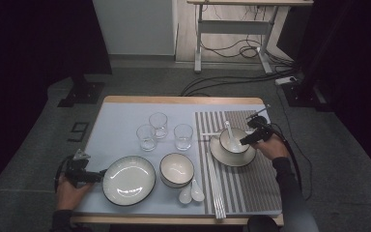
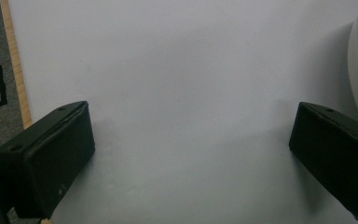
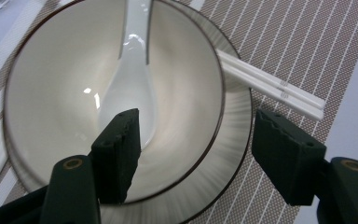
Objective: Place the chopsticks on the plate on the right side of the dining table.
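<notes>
White spoon (image 3: 129,88) is resting in the bowl (image 3: 186,93) at centre frame; your right gripper (image 3: 200,149) is standing open, so back off next. Left gripper (image 2: 191,154) is idling open.

spoon (image 3: 129,70) handle cut off at top edge, chopsticks (image 3: 270,86) partly behind bowl (image 3: 186,93)

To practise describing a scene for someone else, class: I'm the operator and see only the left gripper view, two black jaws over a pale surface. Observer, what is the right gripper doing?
Observer: The right gripper hangs open over a white bowl, one jaw above its inside, the other outside its rim.
Operator: Is anything in that bowl?
Observer: A white spoon lies in it, its handle pointing away from the gripper.
Operator: What does the bowl stand on?
Observer: A plate, which lies on a striped mat.
</notes>
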`<action>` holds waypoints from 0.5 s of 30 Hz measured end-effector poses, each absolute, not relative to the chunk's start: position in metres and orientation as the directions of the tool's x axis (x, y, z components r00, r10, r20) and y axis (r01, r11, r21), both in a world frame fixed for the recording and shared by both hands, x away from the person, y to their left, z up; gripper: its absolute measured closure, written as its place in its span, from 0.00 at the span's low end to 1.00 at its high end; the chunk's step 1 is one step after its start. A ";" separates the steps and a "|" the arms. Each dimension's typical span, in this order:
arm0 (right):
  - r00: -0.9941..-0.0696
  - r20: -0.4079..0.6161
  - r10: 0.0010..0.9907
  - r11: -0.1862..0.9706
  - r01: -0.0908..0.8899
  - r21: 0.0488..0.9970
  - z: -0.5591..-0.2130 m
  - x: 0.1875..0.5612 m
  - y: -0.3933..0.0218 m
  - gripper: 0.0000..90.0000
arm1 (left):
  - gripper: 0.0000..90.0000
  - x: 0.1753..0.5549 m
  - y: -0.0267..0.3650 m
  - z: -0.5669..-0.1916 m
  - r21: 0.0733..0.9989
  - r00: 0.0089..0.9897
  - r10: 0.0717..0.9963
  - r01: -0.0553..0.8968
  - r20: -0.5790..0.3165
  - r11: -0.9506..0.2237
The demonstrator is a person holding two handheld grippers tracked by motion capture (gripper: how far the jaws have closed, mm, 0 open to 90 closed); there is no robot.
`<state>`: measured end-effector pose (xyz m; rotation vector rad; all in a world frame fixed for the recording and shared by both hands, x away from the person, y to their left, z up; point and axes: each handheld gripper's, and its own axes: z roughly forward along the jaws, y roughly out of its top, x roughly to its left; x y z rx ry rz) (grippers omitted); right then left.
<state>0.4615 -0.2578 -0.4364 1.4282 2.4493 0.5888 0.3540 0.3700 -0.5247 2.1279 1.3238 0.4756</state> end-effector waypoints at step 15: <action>-0.515 -0.054 0.856 0.454 0.697 0.555 -0.423 0.419 -0.261 0.18 | 0.00 0.354 0.370 -0.525 0.642 0.444 0.896 0.688 -0.004 -0.338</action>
